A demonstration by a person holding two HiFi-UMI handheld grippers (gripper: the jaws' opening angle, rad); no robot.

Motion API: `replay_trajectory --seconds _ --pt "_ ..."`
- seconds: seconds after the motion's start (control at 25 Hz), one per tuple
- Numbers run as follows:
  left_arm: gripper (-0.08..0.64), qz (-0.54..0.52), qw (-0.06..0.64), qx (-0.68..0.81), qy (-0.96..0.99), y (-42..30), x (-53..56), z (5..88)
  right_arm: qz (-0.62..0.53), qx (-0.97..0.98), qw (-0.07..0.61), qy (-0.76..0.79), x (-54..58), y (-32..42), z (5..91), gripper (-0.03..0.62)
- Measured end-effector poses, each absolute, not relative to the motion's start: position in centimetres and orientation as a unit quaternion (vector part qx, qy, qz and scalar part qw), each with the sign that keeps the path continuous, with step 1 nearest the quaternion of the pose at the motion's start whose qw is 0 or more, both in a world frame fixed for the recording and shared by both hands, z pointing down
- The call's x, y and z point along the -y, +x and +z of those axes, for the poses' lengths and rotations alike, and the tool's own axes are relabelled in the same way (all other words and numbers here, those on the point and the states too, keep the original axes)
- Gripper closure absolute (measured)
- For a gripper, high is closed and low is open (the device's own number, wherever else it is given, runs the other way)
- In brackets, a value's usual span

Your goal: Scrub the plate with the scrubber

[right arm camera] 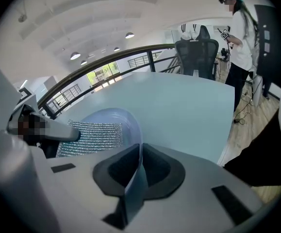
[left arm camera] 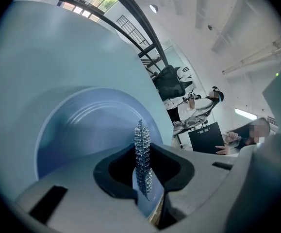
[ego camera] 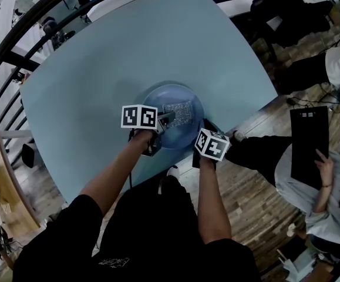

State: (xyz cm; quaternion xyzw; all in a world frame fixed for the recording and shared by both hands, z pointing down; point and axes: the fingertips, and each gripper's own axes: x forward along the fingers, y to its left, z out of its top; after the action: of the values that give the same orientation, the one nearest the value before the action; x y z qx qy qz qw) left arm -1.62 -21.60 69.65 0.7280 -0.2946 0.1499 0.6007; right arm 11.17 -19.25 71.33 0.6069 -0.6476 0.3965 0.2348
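A pale blue plate (ego camera: 184, 137) lies on the light blue table (ego camera: 128, 51) near its front edge. My left gripper (ego camera: 165, 121) is shut on a silver mesh scrubber (ego camera: 178, 113), which lies flat on the inside of the plate. In the left gripper view the scrubber (left arm camera: 141, 149) stands edge-on between the jaws, with the plate (left arm camera: 77, 130) beyond. My right gripper (ego camera: 204, 129) is shut on the plate's right rim. The right gripper view shows that rim (right arm camera: 136, 166) pinched between the jaws, with the scrubber (right arm camera: 91, 136) and the left gripper's fingers (right arm camera: 57, 131) to the left.
The table's near-right edge (ego camera: 240, 119) runs just beside the plate, with wooden floor beyond. A seated person with a black clipboard (ego camera: 307, 143) is at the right. A black railing (ego camera: 17, 46) curves behind the table. An office chair (right arm camera: 196, 55) stands at the far side.
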Motion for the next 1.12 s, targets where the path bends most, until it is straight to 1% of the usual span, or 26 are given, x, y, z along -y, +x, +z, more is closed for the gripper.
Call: replay_trajectory --seconds 0.64,1.12 --pt "0.471 0.124 0.592 0.353 0.714 -7.2 24.3 69.2 0.396 0.648 0.237 0.606 19.4 11.2 71.2 0.568" --pt "0.471 0.12 0.59 0.379 0.703 -10.9 23.1 68.9 0.394 0.646 0.24 0.607 19.2 11.3 71.2 0.568"
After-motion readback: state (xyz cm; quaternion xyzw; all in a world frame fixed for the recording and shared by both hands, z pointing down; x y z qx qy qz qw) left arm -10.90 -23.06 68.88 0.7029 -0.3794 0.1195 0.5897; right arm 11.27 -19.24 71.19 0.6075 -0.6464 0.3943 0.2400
